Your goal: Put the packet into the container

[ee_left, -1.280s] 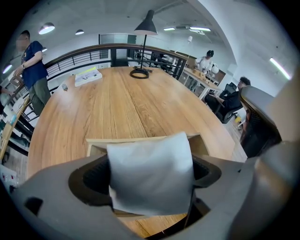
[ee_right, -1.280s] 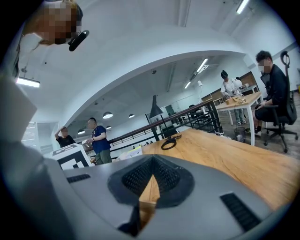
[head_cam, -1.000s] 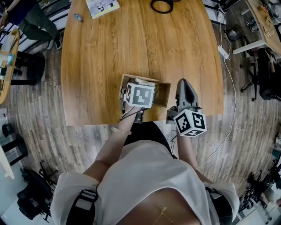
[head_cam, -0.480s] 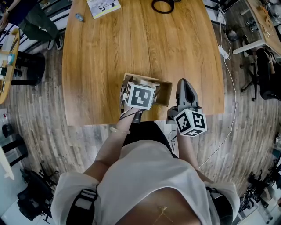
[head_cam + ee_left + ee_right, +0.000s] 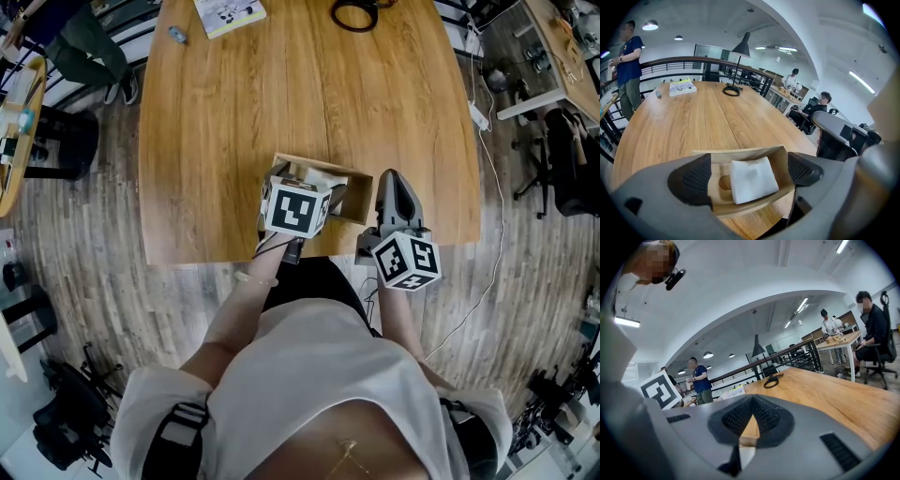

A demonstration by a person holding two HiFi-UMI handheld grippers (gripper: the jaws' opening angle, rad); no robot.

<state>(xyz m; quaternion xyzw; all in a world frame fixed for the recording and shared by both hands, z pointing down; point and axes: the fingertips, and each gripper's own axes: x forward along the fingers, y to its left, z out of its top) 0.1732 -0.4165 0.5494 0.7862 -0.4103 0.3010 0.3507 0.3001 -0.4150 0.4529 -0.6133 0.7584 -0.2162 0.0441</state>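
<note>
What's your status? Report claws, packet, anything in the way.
Left claw open over the box. Right claw shut, empty, beside it. Packet lying in the box, not gripped. Nothing in the way.

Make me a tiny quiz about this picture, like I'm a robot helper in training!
1. True or false: the packet lies inside the container.
2. Which gripper has its jaws wide apart? A) left gripper B) right gripper
3. In one word, what colour is the packet?

Key: 1 true; 2 A; 3 white.
</note>
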